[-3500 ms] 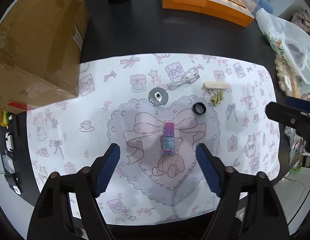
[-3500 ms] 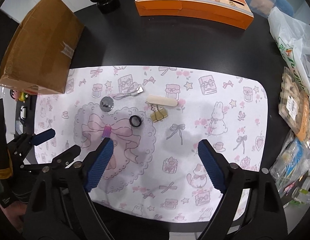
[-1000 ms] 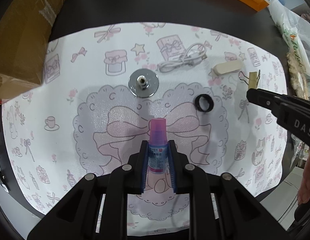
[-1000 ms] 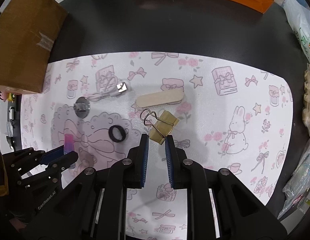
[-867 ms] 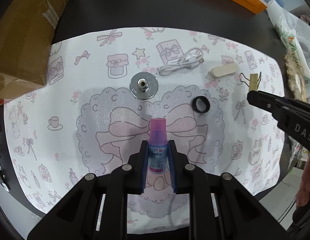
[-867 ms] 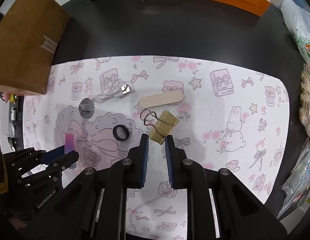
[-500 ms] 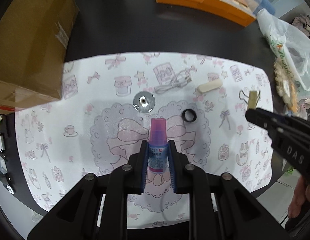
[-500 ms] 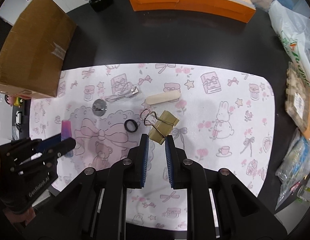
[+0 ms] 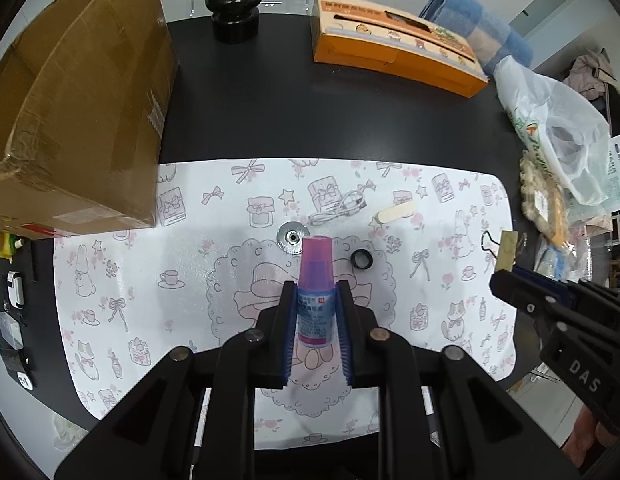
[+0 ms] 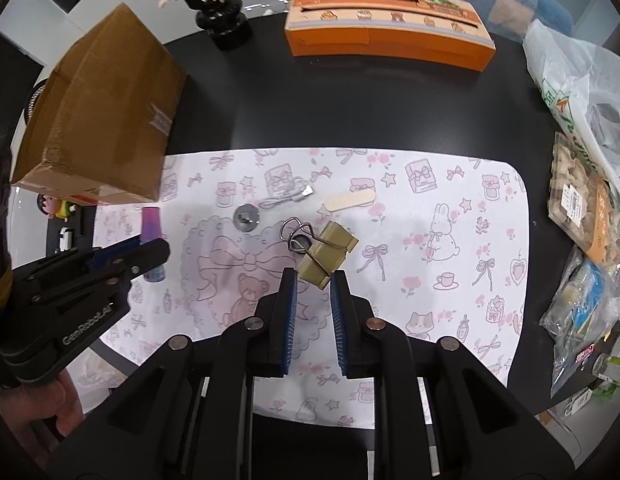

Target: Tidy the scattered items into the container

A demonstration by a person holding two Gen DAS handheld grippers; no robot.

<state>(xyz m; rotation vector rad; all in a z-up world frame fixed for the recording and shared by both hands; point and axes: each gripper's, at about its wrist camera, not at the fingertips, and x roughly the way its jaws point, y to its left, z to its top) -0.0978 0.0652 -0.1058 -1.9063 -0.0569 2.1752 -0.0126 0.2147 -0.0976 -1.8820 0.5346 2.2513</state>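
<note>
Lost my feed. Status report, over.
Left gripper shut on bottle. Right gripper shut on binder clip. Cable, stick, ring, disc on mat. Nothing blocking.

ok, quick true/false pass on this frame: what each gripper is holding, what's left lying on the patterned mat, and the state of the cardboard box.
1. The left gripper is shut on a small bottle with a pink cap and blue label. True.
2. The right gripper is open and empty. False: it is shut on an olive-gold metal binder clip.
3. A black ring lies on the pink-and-white patterned mat. True.
4. The white coiled cable is already in the brown cardboard box. False: it lies on the mat, beside a flat wooden stick.
5. The cardboard box looks taped shut on the sides shown. True.
</note>
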